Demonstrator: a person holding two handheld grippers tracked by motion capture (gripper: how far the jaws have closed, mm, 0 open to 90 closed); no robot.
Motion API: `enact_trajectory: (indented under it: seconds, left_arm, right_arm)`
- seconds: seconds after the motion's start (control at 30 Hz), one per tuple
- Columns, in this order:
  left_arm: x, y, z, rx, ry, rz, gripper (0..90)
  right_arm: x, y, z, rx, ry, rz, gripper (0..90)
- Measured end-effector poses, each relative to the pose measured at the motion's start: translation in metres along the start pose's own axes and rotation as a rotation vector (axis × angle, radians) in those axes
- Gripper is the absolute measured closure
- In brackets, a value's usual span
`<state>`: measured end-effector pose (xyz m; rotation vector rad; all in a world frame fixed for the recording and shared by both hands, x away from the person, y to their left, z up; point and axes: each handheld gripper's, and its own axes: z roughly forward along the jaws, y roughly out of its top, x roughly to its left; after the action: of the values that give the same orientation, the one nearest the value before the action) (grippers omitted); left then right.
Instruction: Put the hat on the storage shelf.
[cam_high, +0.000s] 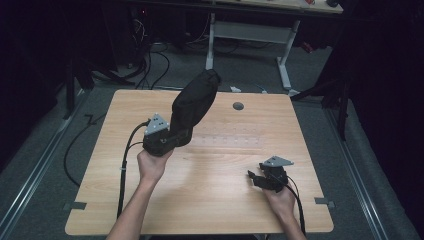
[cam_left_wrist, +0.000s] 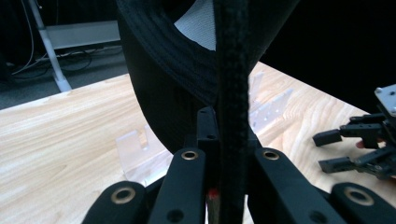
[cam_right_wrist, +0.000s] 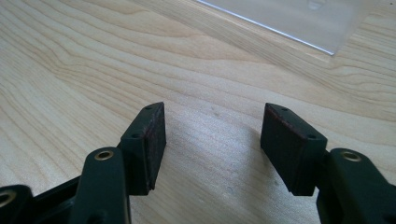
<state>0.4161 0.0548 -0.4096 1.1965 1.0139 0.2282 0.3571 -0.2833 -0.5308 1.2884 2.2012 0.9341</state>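
My left gripper (cam_high: 176, 134) is raised over the left middle of the wooden table (cam_high: 200, 200), shut on the edge of a black fabric cap (cam_high: 195, 102) that stands up and leans away to the right. In the left gripper view the jaws (cam_left_wrist: 229, 158) clamp a stitched black edge, and the cap's curved body (cam_left_wrist: 168, 70) rises close in front. My right gripper (cam_high: 254, 178) rests low near the table's front right, open with nothing between its pads (cam_right_wrist: 212, 135). It also appears at the right edge of the left gripper view as the right gripper (cam_left_wrist: 334, 151).
A clear acrylic stand (cam_high: 225, 141) lies flat across the table's middle, just beyond the cap; its clear slotted ends (cam_left_wrist: 140, 149) and a corner (cam_right_wrist: 299, 18) are visible. A round grey grommet (cam_high: 238, 106) sits near the far edge. A white desk frame (cam_high: 285, 55) stands behind the table.
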Motion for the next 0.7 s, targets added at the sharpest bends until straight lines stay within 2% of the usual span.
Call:
enact_trajectory:
  seconds: [0.4,0.7]
  left_arm:
    - [0.010,-0.002,0.025,-0.006,-0.018,0.002,86.3]
    - [0.021,-0.012,0.040,-0.003,0.015,0.013,86.3]
  right_arm:
    - [0.000,0.000,0.000,0.001,-0.001,0.001,40.3]
    - [0.001,0.000,-0.001,0.003,0.001,0.003,40.1]
